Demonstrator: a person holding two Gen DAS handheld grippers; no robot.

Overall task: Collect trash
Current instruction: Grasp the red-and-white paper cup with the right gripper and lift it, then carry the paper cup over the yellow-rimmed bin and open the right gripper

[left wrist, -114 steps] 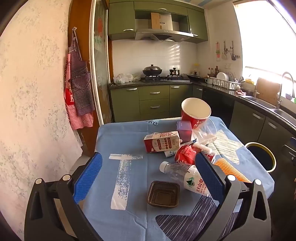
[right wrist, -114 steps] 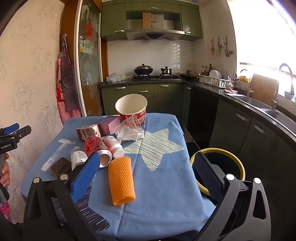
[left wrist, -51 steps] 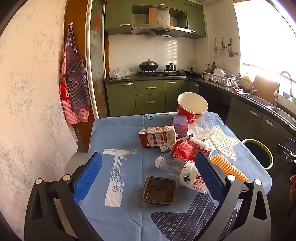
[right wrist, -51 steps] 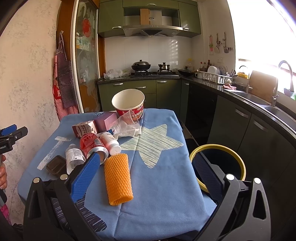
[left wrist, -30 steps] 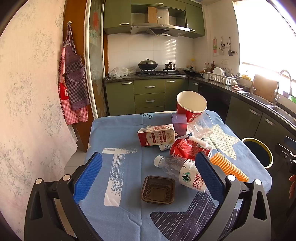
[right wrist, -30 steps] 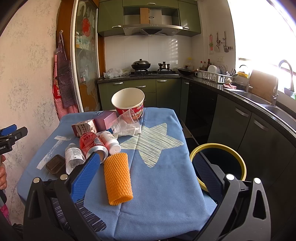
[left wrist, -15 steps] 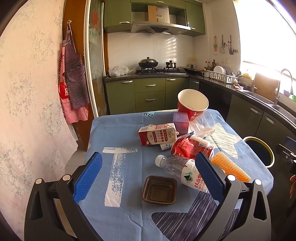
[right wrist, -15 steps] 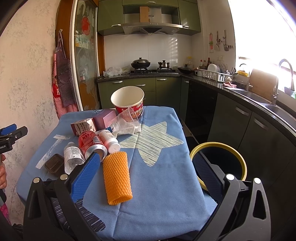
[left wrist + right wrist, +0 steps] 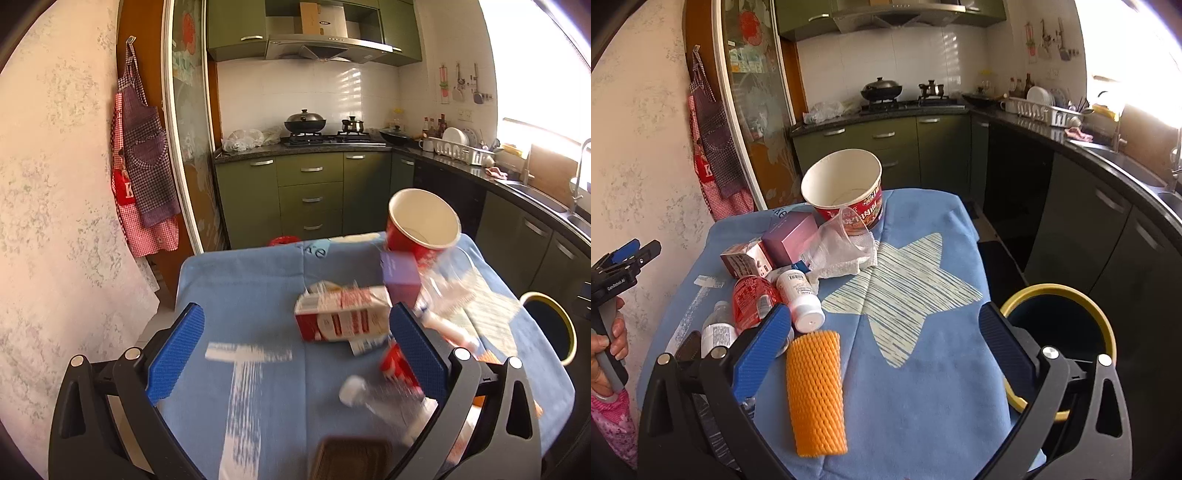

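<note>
While both sets of fingers hang spread wide with nothing between them, the trash waits ahead. Right gripper point(image 9: 884, 332): the orange foam net sleeve point(image 9: 816, 393) lies just inside its left finger point(image 9: 762, 350) — soft, ribbed, tubular. Beyond that fingertip sit a white pill bottle point(image 9: 799, 299) and a crinkled red can point(image 9: 751, 299); past the right finger stands the yellow-rimmed bin point(image 9: 1067, 321), off the tabletop point(image 9: 923, 369) edge. Left gripper point(image 9: 293, 343): a milk carton point(image 9: 341, 317) lies ahead, near its right finger point(image 9: 415, 347), blurred. The risk, I'd say — that squashy sleeve may crush and slip, and the round bottle could roll if nudged. Farther out, a paper bowl point(image 9: 844, 188) leans on clear plastic.
</note>
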